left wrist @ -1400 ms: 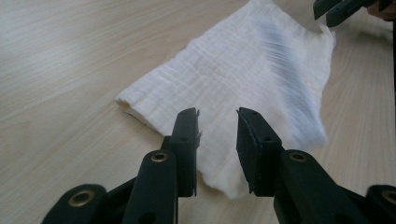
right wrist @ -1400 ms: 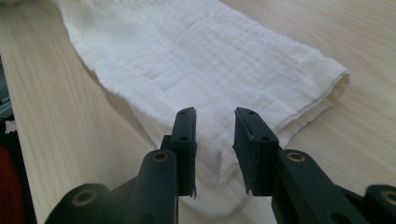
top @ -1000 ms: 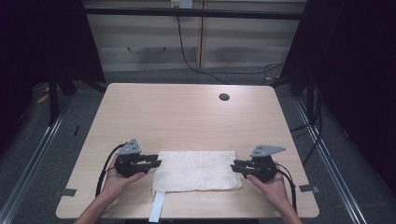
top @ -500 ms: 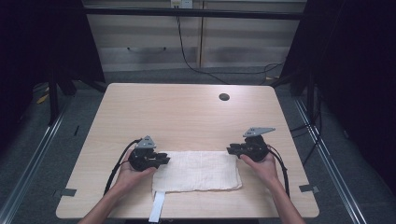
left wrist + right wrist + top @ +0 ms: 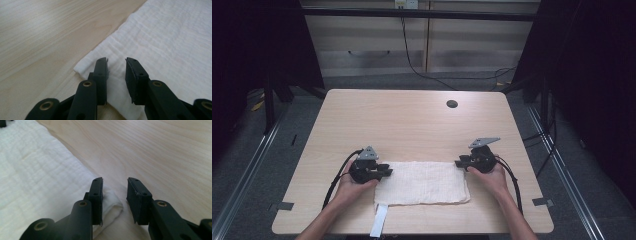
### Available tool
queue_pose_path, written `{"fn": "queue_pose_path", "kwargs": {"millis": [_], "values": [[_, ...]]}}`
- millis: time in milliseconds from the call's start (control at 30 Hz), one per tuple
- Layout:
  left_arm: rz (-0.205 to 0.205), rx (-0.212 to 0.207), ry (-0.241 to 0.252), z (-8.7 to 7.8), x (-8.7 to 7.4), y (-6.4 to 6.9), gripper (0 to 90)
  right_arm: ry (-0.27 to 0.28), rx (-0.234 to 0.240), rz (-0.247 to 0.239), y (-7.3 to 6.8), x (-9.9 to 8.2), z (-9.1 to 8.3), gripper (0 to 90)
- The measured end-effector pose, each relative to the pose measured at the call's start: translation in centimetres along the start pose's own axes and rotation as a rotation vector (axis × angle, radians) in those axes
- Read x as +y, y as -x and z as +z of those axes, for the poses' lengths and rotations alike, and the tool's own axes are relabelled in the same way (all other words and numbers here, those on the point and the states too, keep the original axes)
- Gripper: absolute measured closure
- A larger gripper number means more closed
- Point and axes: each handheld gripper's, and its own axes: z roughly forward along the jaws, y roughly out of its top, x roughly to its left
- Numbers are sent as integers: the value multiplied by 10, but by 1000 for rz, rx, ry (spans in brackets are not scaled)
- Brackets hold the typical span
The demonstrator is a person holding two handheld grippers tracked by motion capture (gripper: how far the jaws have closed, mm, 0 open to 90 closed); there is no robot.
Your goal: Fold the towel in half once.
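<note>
Clearly the white cloth (image 5: 422, 182) is a soft, light, limp thing: folded into a flat rectangle, it lies on the desk (image 5: 412, 125) toward the six o'clock edge, and its crinkled weave looks grippy rather than slippery. It would sag and unfold if lifted by one point, so the far corners are the sensible holds, each pinched through all layers. The left gripper (image 5: 116, 66) sits at the cloth's nine o'clock end, jaws spread a little over the corner, having just been opening, with cloth beneath the gap but not pinched. The right gripper (image 5: 115, 186) at the three o'clock end also has its jaws apart, just opened wider, with the rounded folded corner beside one jaw, unclamped.
</note>
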Motion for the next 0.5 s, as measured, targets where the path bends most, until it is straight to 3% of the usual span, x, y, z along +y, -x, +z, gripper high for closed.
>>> {"fn": "queue_pose_path", "kwargs": {"millis": [167,233,300,367,500], "values": [[2,1,-2,-3,-3,-2,692,0,17,8,1,-2,-1,672],[-7,5,-2,-7,-4,-2,679,4,39,3,-2,-2,0,798],[-1,22,9,-10,-3,-2,628,-2,53,-11,-4,-2,2,858],[-27,29,46,-21,1,-8,596,-3,50,-11,-6,-1,2,870],[-66,43,72,-29,6,-22,555,-5,53,1,-6,0,3,876]]}}
